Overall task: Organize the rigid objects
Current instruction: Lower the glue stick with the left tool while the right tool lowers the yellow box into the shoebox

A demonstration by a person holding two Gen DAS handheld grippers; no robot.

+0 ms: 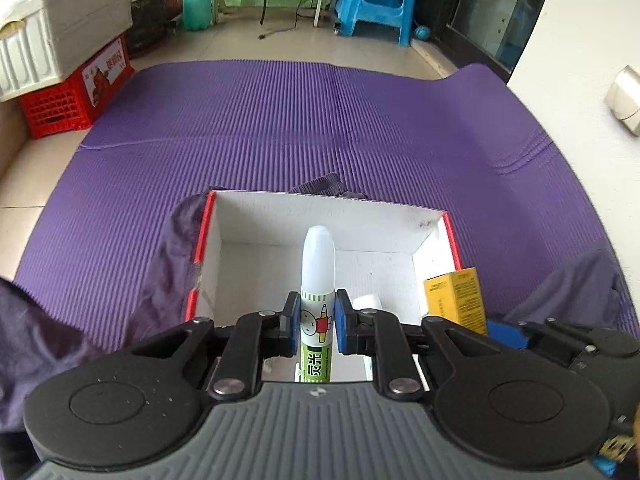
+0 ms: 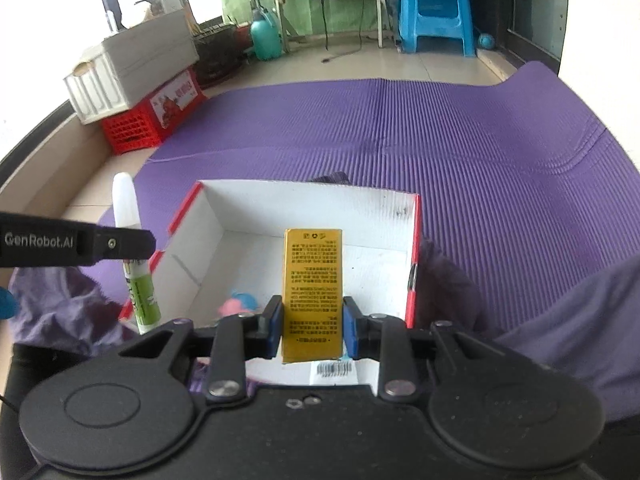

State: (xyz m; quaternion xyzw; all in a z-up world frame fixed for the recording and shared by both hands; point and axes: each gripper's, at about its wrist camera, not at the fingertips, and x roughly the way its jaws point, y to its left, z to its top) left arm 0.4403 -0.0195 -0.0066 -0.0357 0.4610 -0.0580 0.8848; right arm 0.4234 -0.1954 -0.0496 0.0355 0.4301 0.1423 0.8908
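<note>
My left gripper (image 1: 317,322) is shut on a white-and-green glue stick (image 1: 317,280) and holds it upright over the near edge of an open white box with red rims (image 1: 320,206). My right gripper (image 2: 313,322) is shut on a yellow carton (image 2: 312,292) and holds it over the same box (image 2: 312,196). The glue stick (image 2: 132,256) and the left gripper's finger (image 2: 116,244) show at the left of the right wrist view. The yellow carton (image 1: 456,300) shows at the right in the left wrist view. A pink-and-blue item (image 2: 238,304) lies inside the box.
The box stands on a purple ribbed mat (image 1: 320,120) with dark purple cloth (image 1: 172,264) around it. A red crate (image 1: 76,100) with white boxes sits far left. A blue stool (image 1: 376,0) and teal bottle (image 1: 196,4) stand beyond the mat.
</note>
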